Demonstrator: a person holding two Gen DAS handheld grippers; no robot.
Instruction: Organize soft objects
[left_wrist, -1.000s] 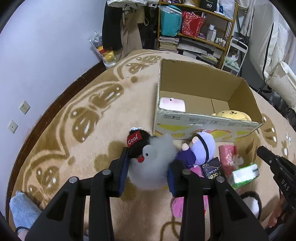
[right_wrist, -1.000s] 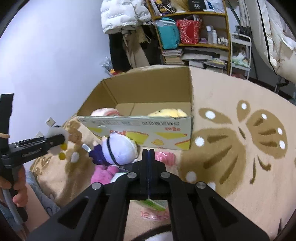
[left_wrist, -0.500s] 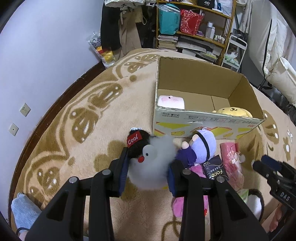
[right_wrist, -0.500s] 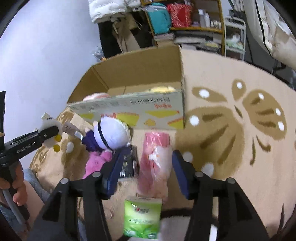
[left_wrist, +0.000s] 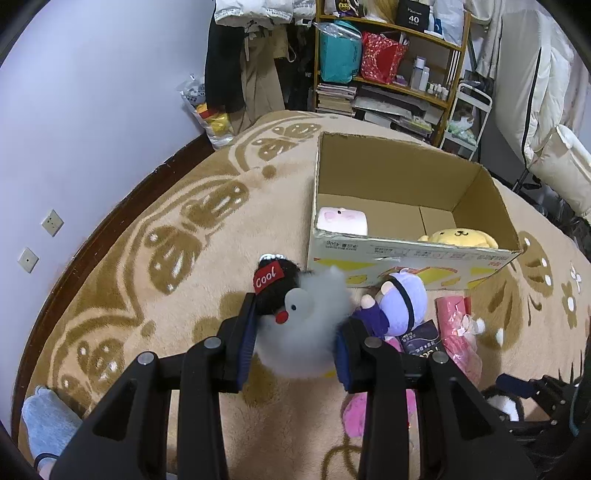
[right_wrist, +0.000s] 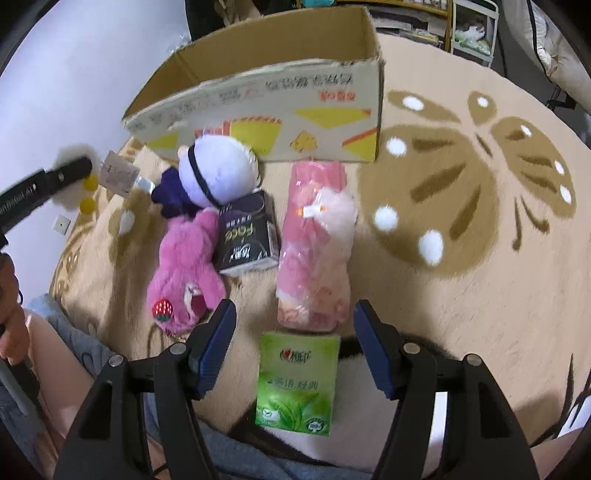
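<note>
— What do we hold on the left?
— Our left gripper (left_wrist: 295, 345) clamps the grey plush bird (left_wrist: 304, 325), near the cardboard box (left_wrist: 402, 254)
— And the right?
— Our right gripper (right_wrist: 293, 349), jaws just widened, stands apart over the green tissue pack (right_wrist: 295, 384), not touching

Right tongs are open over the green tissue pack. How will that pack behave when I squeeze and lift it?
The green tissue pack looks like a soft film wrapper, so it will likely dent rather than resist. It is probably light for its size. The glossy film may slip, so centre the right tongs across its width; flat, it should not roll.
</note>
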